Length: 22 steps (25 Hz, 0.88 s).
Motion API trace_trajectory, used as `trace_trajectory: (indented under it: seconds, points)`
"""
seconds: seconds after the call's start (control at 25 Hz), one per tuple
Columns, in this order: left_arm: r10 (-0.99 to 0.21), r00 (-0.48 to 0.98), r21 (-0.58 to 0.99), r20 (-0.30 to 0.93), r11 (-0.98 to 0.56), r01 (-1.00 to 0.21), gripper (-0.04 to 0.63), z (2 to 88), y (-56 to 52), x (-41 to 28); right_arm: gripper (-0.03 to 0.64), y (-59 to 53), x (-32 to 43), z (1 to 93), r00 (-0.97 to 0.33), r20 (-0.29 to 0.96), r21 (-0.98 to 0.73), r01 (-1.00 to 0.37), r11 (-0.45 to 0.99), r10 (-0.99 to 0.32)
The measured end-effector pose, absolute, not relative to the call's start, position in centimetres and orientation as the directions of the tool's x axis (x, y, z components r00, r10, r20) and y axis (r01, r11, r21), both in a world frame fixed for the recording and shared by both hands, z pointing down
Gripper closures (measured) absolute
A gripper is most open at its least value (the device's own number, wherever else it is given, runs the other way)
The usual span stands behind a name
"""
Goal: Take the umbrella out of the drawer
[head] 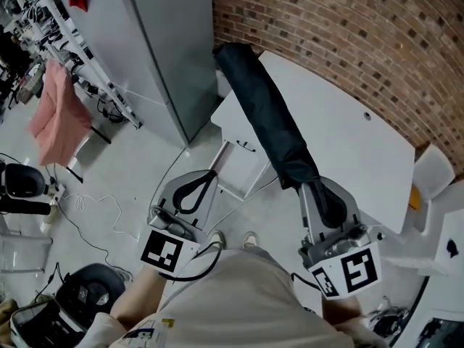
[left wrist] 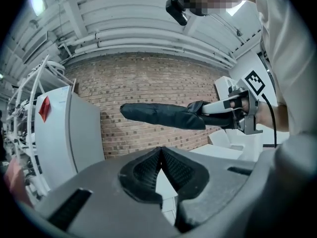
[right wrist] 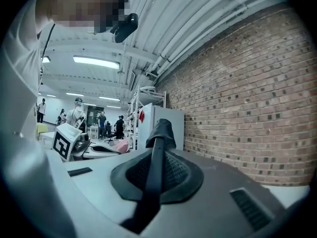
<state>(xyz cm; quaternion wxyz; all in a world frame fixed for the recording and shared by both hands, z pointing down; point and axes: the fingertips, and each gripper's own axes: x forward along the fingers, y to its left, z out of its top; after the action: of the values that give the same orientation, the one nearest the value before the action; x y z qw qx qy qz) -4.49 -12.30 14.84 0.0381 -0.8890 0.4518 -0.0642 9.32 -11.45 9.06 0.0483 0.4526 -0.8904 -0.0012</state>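
A folded black umbrella (head: 268, 114) is held out level above the white desk (head: 355, 136), its far end toward the grey cabinet. My right gripper (head: 320, 188) is shut on its handle end. The right gripper view looks along the umbrella (right wrist: 160, 131), which runs out from between the jaws of the right gripper (right wrist: 156, 155). In the left gripper view the umbrella (left wrist: 163, 115) crosses in front of the brick wall. My left gripper (head: 208, 177) hangs lower, at the left, shut with nothing in it; its tips (left wrist: 160, 151) touch. A white drawer (head: 238, 125) sits under the desk's edge.
A tall grey cabinet (head: 163, 42) stands left of the desk, against the brick wall (head: 362, 27). A pink cloth (head: 52, 114) hangs at the far left, with cables (head: 94, 209) on the floor. A white chair (head: 433, 169) is at the right. Several people (right wrist: 74, 115) stand far off.
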Motion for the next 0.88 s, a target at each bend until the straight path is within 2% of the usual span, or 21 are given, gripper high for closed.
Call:
trace_trajectory:
  seconds: [0.44,0.88]
  points:
    - [-0.813,0.567,-0.135,0.132,-0.581,-0.802,0.588,16.6,-12.4,-4.7,0.6,-12.3,9.5,13.2,-0.581,0.148,-0.055,-0.813,0.58,-0.8]
    - [-0.811,0.563,-0.138,0.159,-0.582,-0.801,0.588,17.2,-13.3,-4.7,0.6,-13.2,9.1,15.0,-0.592,0.208,-0.074,-0.803,0.591,-0.778]
